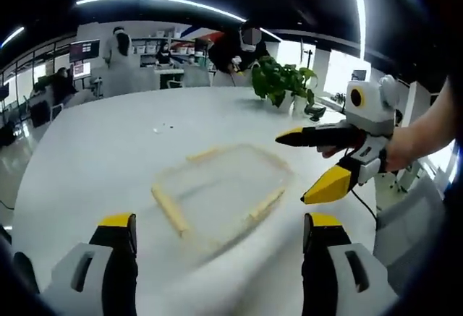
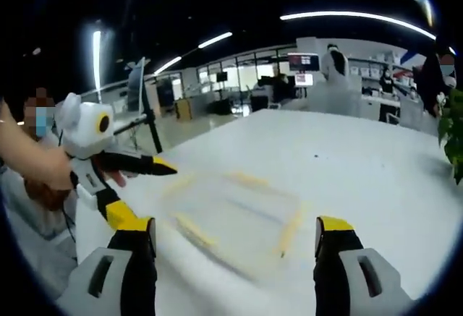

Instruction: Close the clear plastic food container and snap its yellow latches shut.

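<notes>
The clear plastic food container (image 1: 221, 189) lies flat on the white table (image 1: 108, 150), with yellow latches (image 1: 170, 211) along its sides. My left gripper (image 1: 221, 236) is open, just short of the container's near edge with its jaws spread wider than the box. My right gripper (image 1: 291, 170) comes in from the right, held in a hand, and is open beside the container's right side. In the right gripper view the container (image 2: 231, 207) is blurred ahead of my open right gripper (image 2: 235, 233), and the left gripper (image 2: 155, 197) stands open at its left. Whether the latches are snapped is too blurred to tell.
A green potted plant (image 1: 282, 81) stands at the table's far side, and its leaves (image 2: 454, 142) show at the right edge of the right gripper view. Desks, monitors and several people (image 1: 119, 45) are beyond the table. A person's hand (image 2: 43, 164) holds the left gripper.
</notes>
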